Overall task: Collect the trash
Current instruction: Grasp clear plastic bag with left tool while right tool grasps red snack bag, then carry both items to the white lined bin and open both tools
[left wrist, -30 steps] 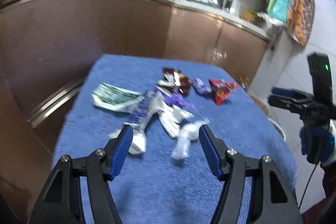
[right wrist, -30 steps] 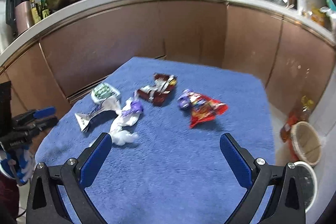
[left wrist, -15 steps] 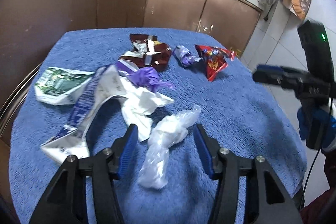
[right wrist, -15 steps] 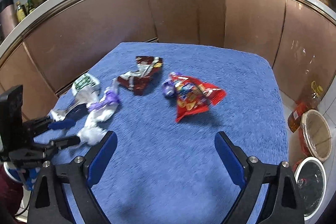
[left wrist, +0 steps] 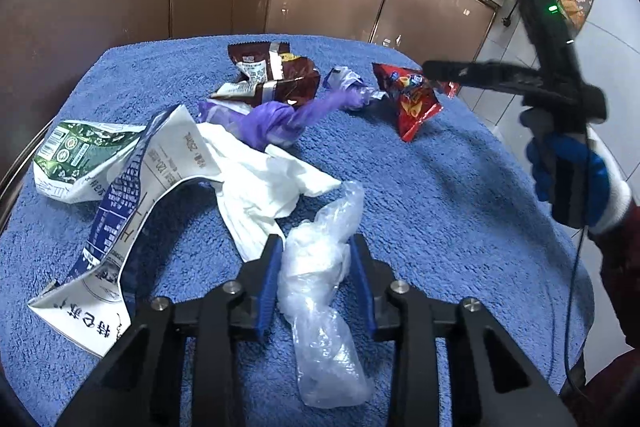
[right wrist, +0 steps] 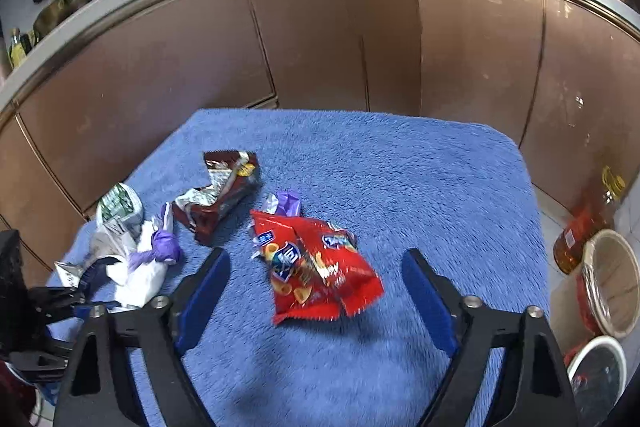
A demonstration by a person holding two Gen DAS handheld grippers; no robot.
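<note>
Change since a second ago: the left gripper has come down and forward over the litter and narrowed its fingers from a wide spread to the sides of the crumpled clear plastic bag; the right gripper has advanced toward the red snack bag.
Left fingers: narrow, blue pads touching both sides of the clear bag's bunched middle; they look to be gripping it, though the bag lies on the blue towel over the tabletop, not lifted.
Right fingers: wide apart, holding nothing, hovering with the red snack bag between and just ahead of them.
Where the trash lies: all on the towel. Clear bag nearest the left gripper, white paper napkin just beside it, purple glove beyond that, torn blue-and-white wrapper and green-printed packet to the left, brown foil wrapper and red snack bag at the far side.
Handling, clear bag: likely very light, soft and slippery; the bunched middle offers the thickest fold, while the loose tail would slide out.
Handling, red snack bag: light, crinkly, flat; probably best pinched at a raised edge or crease.
Bins: baskets on the floor, right of the tabletop.
</note>
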